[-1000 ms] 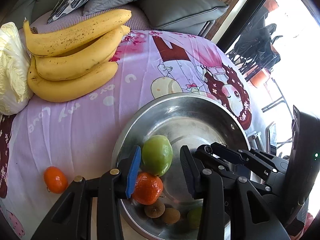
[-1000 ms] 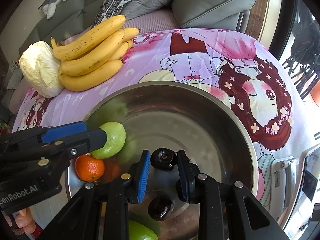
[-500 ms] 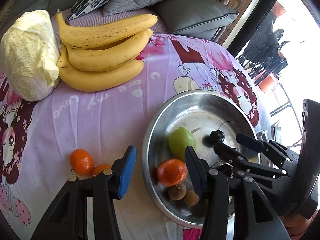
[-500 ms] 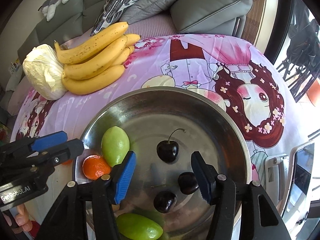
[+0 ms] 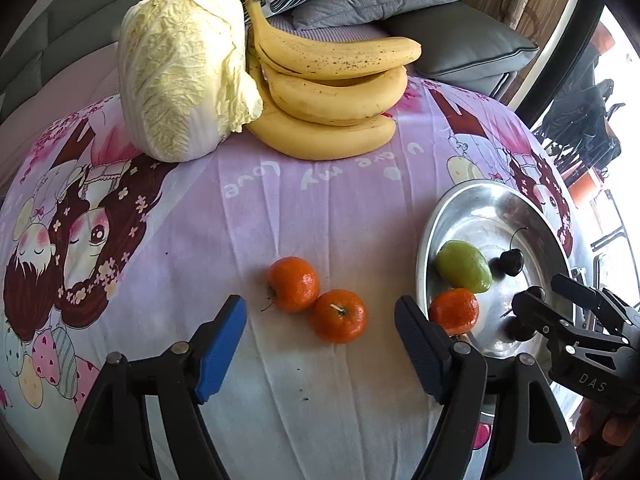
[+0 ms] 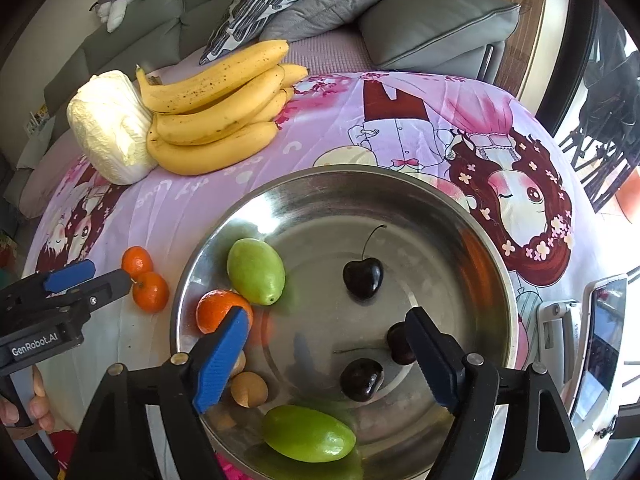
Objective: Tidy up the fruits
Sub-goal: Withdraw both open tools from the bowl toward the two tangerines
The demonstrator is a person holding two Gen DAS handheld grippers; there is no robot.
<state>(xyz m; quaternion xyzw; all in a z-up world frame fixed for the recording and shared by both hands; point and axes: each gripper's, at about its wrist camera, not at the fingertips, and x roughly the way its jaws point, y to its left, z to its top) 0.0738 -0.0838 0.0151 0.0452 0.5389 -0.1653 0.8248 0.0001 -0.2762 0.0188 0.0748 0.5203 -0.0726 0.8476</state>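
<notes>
A steel bowl holds two green fruits, a tangerine, three dark cherries and small brown fruits. My right gripper is open and empty above the bowl's near side. Two tangerines lie on the purple cloth left of the bowl. My left gripper is open and empty, just in front of them. The left gripper also shows in the right wrist view.
A bunch of bananas and a napa cabbage lie at the back of the table. Grey cushions and a sofa stand behind. A phone on a stand is at the right edge.
My left gripper moved left away from the bowl and opened wide in front of the two loose tangerines. My right gripper released a cherry into the bowl and opened wide.
</notes>
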